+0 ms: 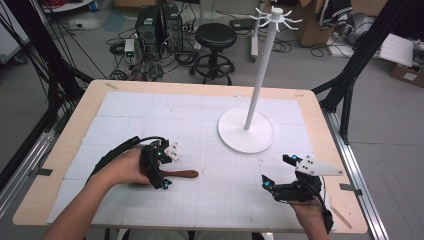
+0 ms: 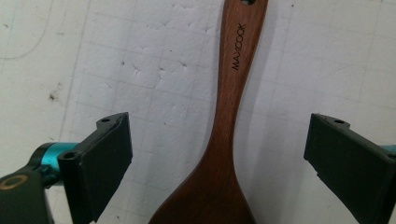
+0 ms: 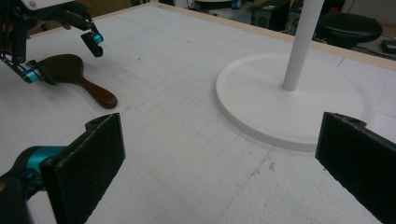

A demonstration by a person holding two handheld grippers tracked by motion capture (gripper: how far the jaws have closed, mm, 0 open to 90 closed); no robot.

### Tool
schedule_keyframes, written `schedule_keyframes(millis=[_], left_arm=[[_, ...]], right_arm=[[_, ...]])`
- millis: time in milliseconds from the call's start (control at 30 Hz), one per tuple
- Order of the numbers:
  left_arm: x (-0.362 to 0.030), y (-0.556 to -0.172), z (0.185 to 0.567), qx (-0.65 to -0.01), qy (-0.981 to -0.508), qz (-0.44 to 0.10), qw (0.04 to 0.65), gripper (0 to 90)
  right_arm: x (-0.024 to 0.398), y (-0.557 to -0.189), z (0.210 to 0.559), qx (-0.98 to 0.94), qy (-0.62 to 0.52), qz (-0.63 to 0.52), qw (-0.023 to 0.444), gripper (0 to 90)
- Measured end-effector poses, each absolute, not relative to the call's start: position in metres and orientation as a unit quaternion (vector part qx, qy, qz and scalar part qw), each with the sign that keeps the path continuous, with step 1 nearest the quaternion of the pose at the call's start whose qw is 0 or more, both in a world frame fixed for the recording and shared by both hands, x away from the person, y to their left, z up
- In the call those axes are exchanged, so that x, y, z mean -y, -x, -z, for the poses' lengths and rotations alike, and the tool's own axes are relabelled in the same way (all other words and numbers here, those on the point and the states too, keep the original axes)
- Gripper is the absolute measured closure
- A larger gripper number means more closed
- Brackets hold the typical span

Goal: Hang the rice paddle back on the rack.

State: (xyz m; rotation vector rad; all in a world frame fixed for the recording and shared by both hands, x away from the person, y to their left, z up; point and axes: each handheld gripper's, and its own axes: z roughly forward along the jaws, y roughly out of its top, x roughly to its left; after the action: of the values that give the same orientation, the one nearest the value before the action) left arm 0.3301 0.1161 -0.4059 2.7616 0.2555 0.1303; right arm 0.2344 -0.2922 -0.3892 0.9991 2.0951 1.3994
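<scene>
Wooden spatula (image 2: 224, 140) lies flat, handle pointing away between left gripper (image 1: 159, 167) jaws, open, not touching; right gripper (image 1: 278, 175) open, well apart

Spoon (image 1: 180, 174) flat on table (image 1: 65, 150), left of centre, handle toward right. Left gripper (image 1: 162, 167) over spoon, jaws either side, not touching. Stand (image 1: 246, 131) behind, right of centre. Right gripper (image 1: 280, 175) near front right, before stand.
</scene>
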Motion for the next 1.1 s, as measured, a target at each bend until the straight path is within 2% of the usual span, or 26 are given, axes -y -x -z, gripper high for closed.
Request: schedule_keyframes(millis=[433, 1100], left_arm=[[-0.1071, -0.3343, 0.4045, -0.069, -0.987, -0.038, 0.140, 20.9], [-0.1060, -0.3365, 0.4115, -0.068, -0.991, -0.031, 0.114, 30.0]], right_arm=[[0.2922, -0.2339, 0.3892, -0.756, -0.358, -0.505, 0.214, 0.5], [0.2921, -0.2337, 0.3893, -0.756, -0.358, -0.505, 0.213, 0.5]])
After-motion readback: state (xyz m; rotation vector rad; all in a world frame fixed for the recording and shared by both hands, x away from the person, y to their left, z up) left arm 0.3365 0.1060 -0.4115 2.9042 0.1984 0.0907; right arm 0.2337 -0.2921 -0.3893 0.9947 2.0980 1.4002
